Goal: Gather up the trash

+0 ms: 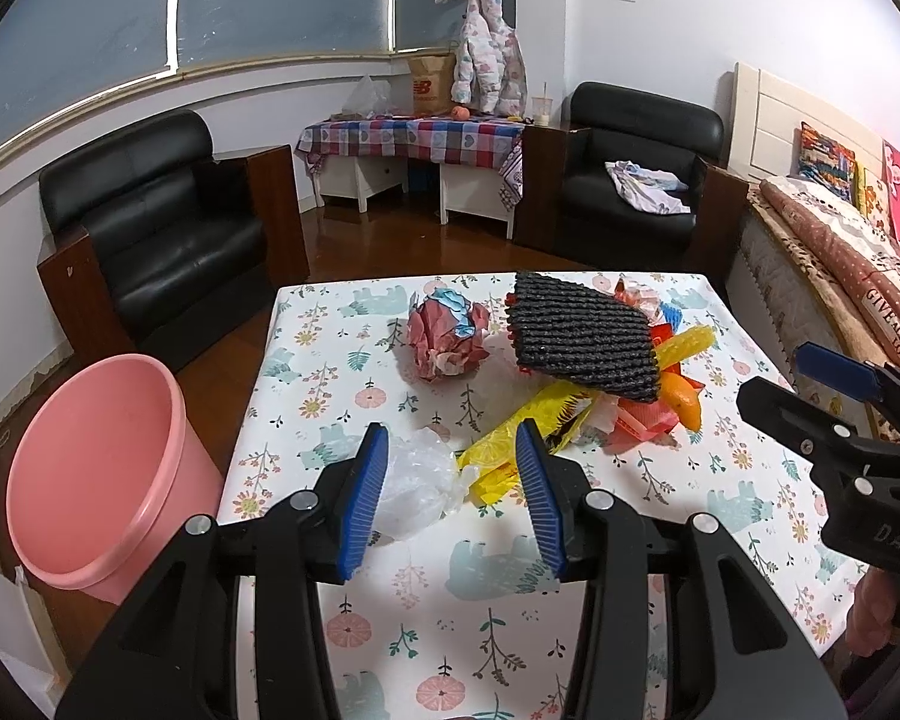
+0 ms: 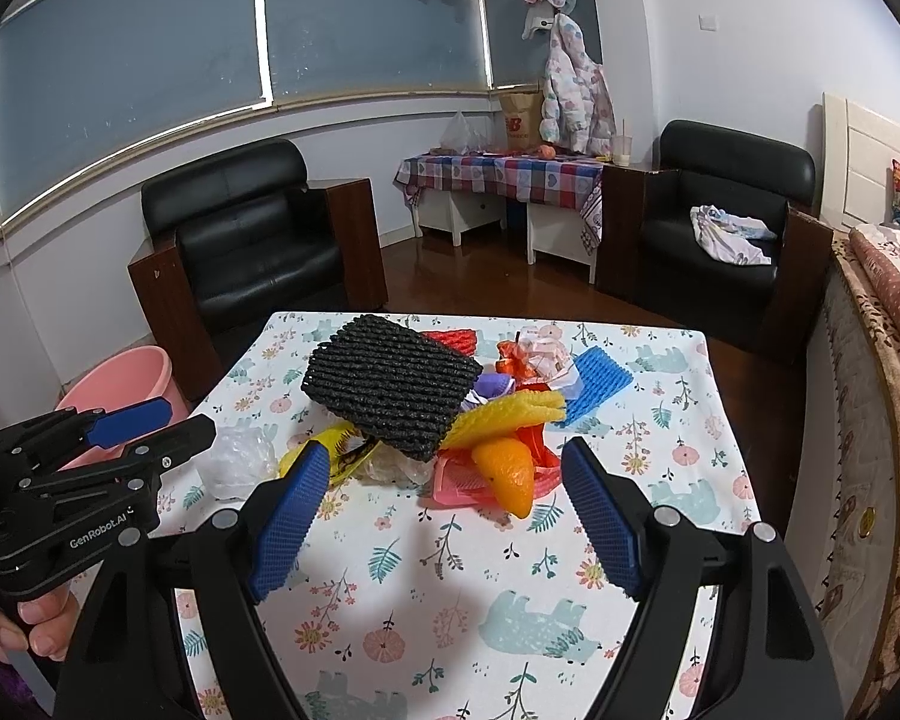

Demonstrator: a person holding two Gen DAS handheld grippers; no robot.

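We find the left gripper [image 1: 453, 498] spread wide and empty above the near part of the table [image 1: 570, 630], a crumpled clear plastic bag [image 1: 417, 483] lying just beyond its fingers. The right gripper [image 2: 444, 510] is likewise agape, holding nothing, facing an orange peel [image 2: 507, 474]. Farther back the trash heap sits mid-table under a black foam net [image 2: 390, 384]. A pink bucket [image 1: 99, 474] stands on the floor left of the table.
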